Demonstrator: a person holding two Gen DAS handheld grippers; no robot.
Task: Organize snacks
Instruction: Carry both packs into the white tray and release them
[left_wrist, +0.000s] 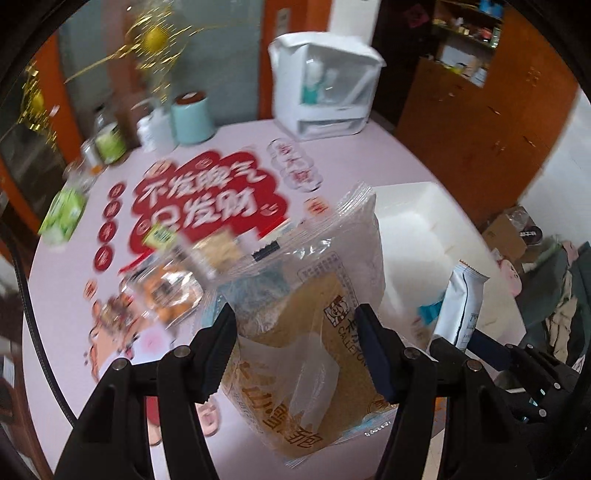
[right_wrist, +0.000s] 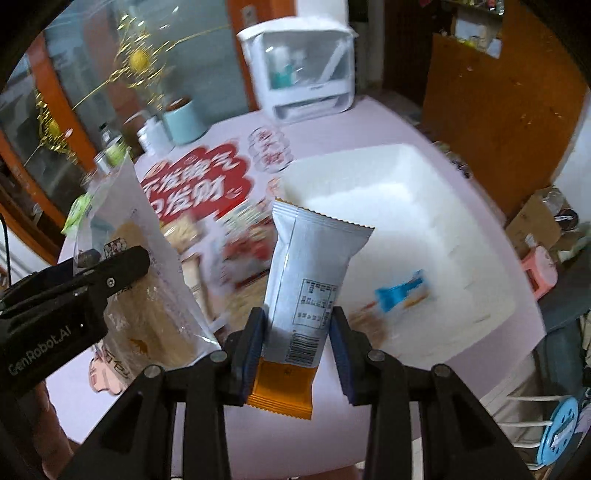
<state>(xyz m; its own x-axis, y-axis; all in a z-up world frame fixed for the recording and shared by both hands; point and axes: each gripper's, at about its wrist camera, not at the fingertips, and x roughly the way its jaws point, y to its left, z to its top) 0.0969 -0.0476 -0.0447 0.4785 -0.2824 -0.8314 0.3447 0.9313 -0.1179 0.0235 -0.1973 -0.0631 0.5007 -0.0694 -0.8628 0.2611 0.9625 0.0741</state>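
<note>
My left gripper (left_wrist: 295, 325) is shut on a clear bread packet (left_wrist: 314, 288) with brown bread inside, lifted above the pink table (left_wrist: 240, 155). My right gripper (right_wrist: 297, 328) is shut on a pale blue snack bar wrapper (right_wrist: 310, 266) with an orange end, held upright. In the right wrist view the left gripper (right_wrist: 110, 273) and its bread packet (right_wrist: 147, 266) show at the left. In the left wrist view the snack bar (left_wrist: 461, 306) shows at the right. A white bin (right_wrist: 388, 229) lies beyond the bar, with a blue packet (right_wrist: 400, 293) on its floor. Several loose snack packets (left_wrist: 166, 291) lie on the table.
A white storage box (left_wrist: 325, 88) stands at the table's far edge. A teal canister (left_wrist: 192, 118), bottles and green cans (left_wrist: 62, 214) line the far left. A red printed sign (left_wrist: 207, 199) covers the table's middle. Wooden cabinets (left_wrist: 480, 110) stand at the right.
</note>
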